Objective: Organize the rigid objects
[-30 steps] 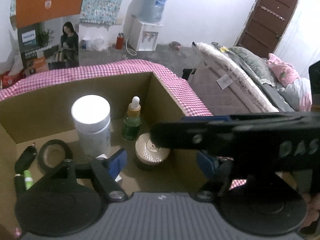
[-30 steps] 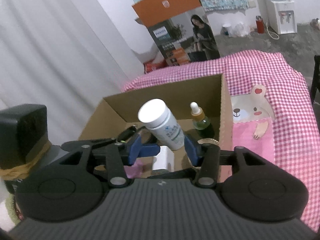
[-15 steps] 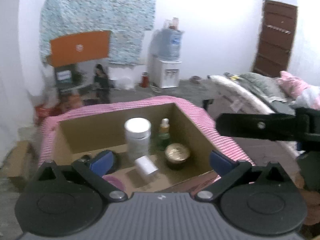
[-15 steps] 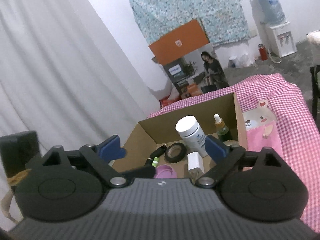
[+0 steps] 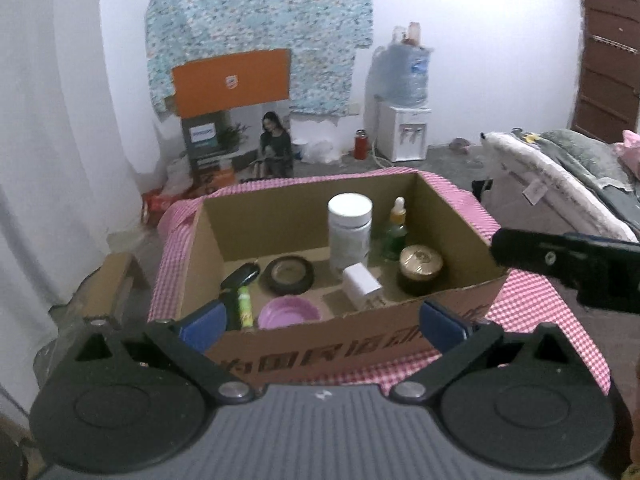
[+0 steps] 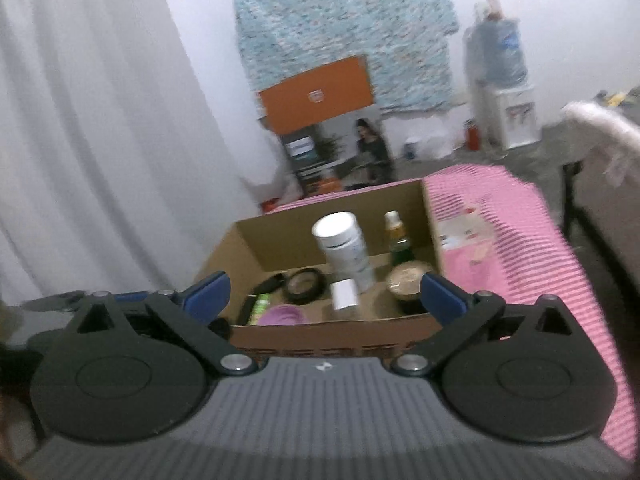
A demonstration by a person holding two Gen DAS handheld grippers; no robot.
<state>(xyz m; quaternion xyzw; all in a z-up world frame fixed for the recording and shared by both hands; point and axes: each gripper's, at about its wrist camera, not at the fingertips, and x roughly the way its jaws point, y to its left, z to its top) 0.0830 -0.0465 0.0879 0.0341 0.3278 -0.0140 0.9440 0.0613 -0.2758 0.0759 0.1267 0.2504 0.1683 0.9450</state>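
Both the left claw (image 5: 322, 322) and right claw (image 6: 325, 294), jaws just spread wide, stood empty before the cardboard box (image 5: 360, 344); its white bottle (image 5: 349, 236), likely light and rigid, looked best gripped mid-body.

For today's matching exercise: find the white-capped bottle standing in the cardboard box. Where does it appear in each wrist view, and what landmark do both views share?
Left wrist view: the white-capped bottle stands right of centre, toward the back of the cardboard box, beside the green dropper bottle.
Right wrist view: the bottle sits near centre, appearing tilted, left of the dropper bottle.
Shared landmark: the orange carton against the far wall.
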